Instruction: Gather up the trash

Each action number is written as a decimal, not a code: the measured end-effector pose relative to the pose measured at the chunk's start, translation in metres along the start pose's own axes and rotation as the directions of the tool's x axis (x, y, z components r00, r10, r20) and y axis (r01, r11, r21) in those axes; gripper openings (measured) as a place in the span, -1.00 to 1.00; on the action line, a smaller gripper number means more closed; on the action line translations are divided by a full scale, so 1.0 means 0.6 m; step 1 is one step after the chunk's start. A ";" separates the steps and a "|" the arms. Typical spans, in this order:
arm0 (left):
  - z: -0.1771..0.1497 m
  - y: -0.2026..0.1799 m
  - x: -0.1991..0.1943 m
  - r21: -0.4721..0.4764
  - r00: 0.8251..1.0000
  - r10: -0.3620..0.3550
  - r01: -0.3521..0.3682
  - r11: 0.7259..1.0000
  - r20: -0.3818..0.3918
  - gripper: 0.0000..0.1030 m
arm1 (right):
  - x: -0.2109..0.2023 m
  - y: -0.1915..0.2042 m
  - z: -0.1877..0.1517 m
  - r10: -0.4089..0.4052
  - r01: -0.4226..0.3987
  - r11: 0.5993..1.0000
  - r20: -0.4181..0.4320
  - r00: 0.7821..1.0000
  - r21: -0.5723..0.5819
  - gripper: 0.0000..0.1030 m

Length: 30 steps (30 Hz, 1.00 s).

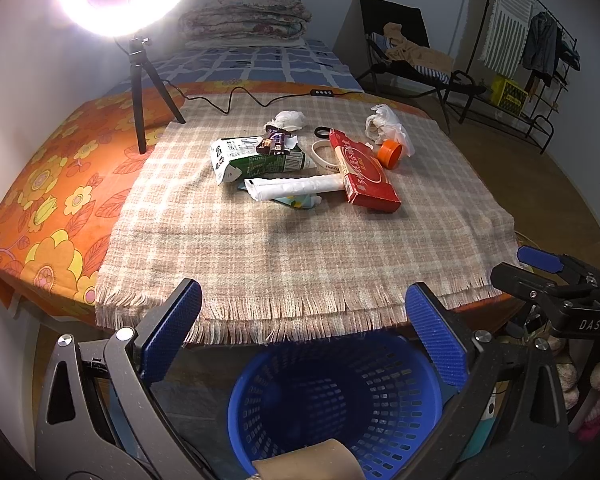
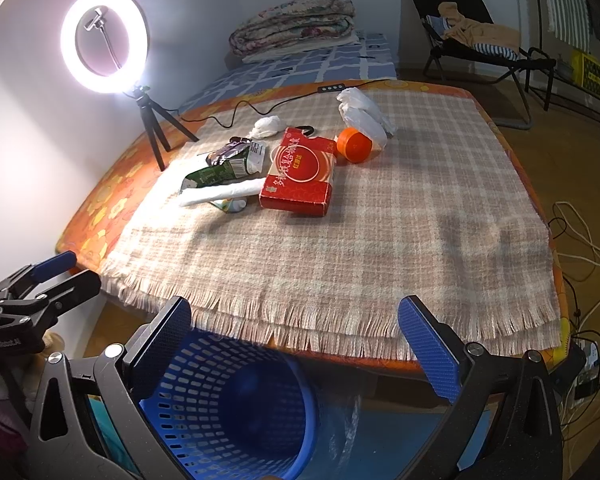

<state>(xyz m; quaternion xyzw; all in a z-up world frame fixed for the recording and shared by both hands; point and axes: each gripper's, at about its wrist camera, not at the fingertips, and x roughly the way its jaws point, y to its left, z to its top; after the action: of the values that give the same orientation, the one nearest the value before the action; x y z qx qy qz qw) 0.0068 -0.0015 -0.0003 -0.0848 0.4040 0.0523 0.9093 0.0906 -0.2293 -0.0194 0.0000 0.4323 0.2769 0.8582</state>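
A pile of trash lies on the plaid cloth: a red box, a green carton, a white tube, a candy wrapper, an orange cap, crumpled tissue and a white plastic bag. A blue mesh basket stands on the floor below the table's near edge. My left gripper is open and empty above the basket. My right gripper is open and empty, also near the edge.
A lit ring light on a tripod stands at the back left, its cable running across the cloth. A folded quilt, a black chair and a clothes rack stand behind. Cables lie on the floor at right.
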 end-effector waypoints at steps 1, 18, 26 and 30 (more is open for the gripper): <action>0.000 0.000 0.000 0.000 1.000 0.000 0.000 1.000 0.000 1.00 | 0.000 0.000 0.000 0.000 0.000 1.000 -0.001 1.000 0.000 0.99; 0.000 0.002 0.002 0.001 1.000 0.001 -0.001 1.000 0.000 1.00 | -0.001 -0.005 0.001 -0.033 0.033 0.999 0.010 0.999 -0.002 0.99; 0.000 0.002 0.003 0.000 1.000 0.001 -0.001 1.000 0.002 1.00 | 0.005 -0.011 -0.003 -0.013 0.013 1.000 0.022 1.000 -0.002 0.99; -0.001 0.026 0.013 0.004 1.000 0.019 -0.019 1.000 0.010 1.00 | 0.005 -0.018 0.004 -0.040 0.040 0.999 0.032 0.999 -0.002 0.99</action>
<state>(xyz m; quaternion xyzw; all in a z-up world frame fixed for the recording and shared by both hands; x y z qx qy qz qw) 0.0091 0.0139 -0.0080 -0.0791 0.4005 0.0604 0.9109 0.0989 -0.2362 -0.0225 -0.0051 0.4180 0.2601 0.8704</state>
